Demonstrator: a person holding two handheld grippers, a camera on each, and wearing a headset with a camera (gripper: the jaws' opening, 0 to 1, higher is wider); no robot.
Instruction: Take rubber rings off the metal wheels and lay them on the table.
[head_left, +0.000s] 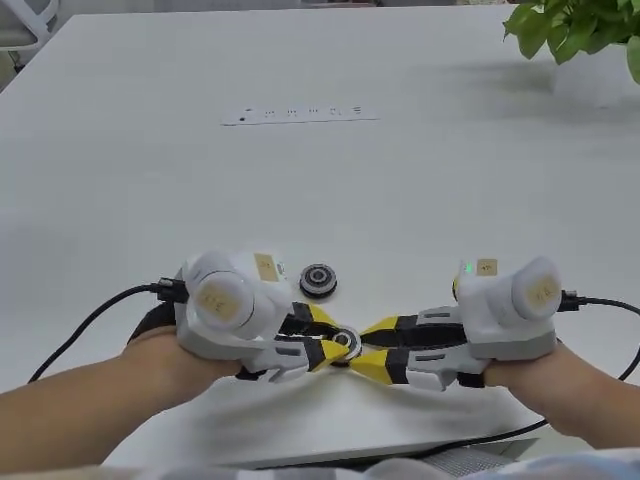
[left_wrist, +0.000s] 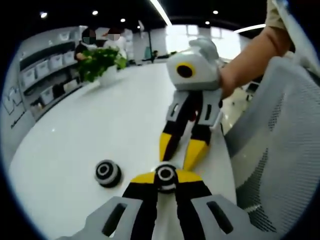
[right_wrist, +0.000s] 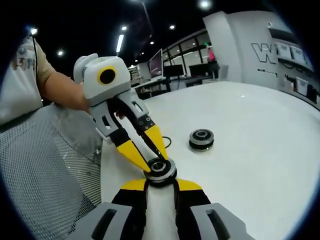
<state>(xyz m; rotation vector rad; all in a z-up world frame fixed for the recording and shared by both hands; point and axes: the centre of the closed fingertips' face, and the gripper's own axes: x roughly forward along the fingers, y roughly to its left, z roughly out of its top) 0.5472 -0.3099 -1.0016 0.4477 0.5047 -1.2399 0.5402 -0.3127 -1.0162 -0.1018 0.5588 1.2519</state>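
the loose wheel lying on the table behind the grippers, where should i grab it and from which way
Grip the loose wheel across its outer rim, coming straight down from above: it lies flat on the table, hub up, with open space all round. The left hand-held gripper and right hand-held gripper are both closed on the other wheel.
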